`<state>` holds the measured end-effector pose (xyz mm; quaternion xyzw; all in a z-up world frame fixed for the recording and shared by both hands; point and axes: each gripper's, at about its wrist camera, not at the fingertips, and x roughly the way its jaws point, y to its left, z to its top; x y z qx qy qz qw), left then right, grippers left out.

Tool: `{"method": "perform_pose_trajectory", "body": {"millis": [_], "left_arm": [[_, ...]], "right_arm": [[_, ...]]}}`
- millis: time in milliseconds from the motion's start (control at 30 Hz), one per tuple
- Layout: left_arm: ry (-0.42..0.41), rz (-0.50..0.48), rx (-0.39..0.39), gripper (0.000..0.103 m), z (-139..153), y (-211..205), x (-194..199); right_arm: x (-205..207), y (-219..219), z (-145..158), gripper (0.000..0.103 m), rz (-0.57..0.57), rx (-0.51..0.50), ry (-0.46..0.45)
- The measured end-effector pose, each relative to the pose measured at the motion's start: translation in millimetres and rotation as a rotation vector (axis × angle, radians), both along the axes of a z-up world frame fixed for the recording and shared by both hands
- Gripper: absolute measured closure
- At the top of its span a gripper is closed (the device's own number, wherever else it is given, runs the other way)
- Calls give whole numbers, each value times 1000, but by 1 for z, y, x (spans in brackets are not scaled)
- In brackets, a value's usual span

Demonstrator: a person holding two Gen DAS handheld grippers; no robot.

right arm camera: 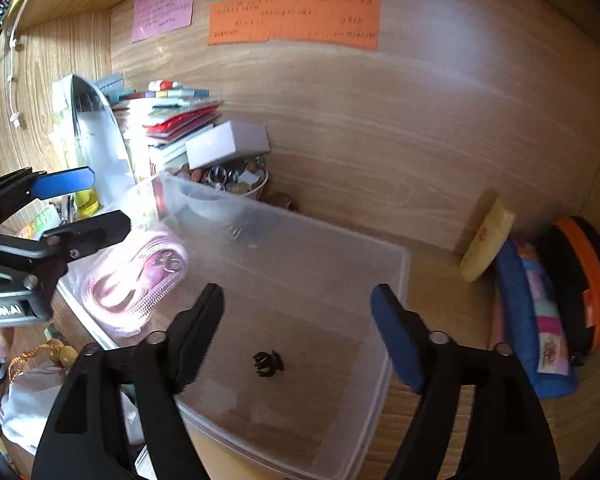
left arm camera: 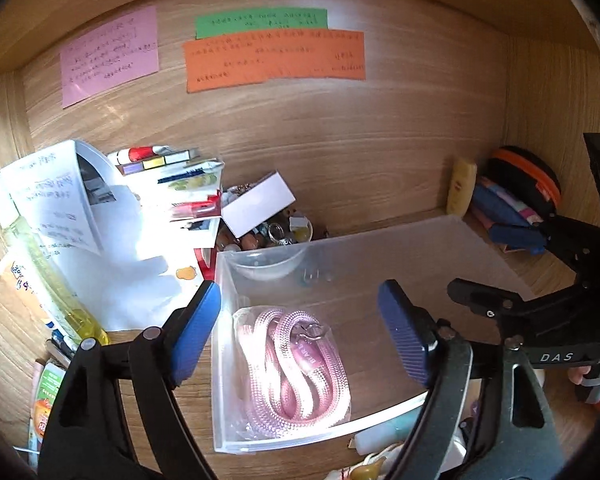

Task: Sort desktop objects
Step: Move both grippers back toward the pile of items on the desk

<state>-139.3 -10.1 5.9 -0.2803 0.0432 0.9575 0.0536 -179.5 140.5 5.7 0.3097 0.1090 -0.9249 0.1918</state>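
Fingers point(left arm camera: 198, 332) of the left gripper point(left arm camera: 300, 332) spread wide, nothing between them; they hang above the near-left part of the clear plastic bin point(left arm camera: 380, 236), lower centre of the left wrist view. Pink rope lanyard point(left arm camera: 296, 364), coiled in a clear bag, lies in that bin at centre-bottom.

Right gripper point(right arm camera: 298, 332) likewise spread and empty, lower centre of the right wrist view, over the bin's right half. Small black claw clip point(right arm camera: 268, 363) sits on the bin floor between its fingers, touching neither.

Upper frame, on the wooden back wall: pink note point(left arm camera: 110, 56), green note point(left arm camera: 260, 22), orange note point(left arm camera: 274, 60). Stack of books and papers point(left arm camera: 168, 184) at left. Yellow tube point(right arm camera: 487, 246) and orange-trimmed black pouch point(right arm camera: 580, 280) at right.
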Motion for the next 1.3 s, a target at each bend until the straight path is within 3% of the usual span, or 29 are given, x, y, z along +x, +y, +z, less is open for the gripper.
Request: {"method": "perform_pose_trajectory", "body": {"millis": [200, 333, 600, 900, 1100, 1300], "left_arm": [[78, 16, -46, 10, 21, 1, 29], [128, 8, -49, 4, 34, 2, 56], [144, -8, -15, 3, 41, -4, 93], [70, 3, 40, 3, 21, -18, 127], [-2, 5, 35, 3, -3, -17, 148], [-24, -34, 21, 3, -19, -10, 168]], "right_arm": [[13, 8, 26, 20, -8, -36, 49], [34, 12, 39, 13, -7, -60, 85], [77, 16, 46, 11, -2, -49, 127], [115, 31, 41, 7, -15, -55, 129], [132, 39, 24, 7, -34, -62, 95], [142, 46, 1, 7, -55, -46, 43]]}}
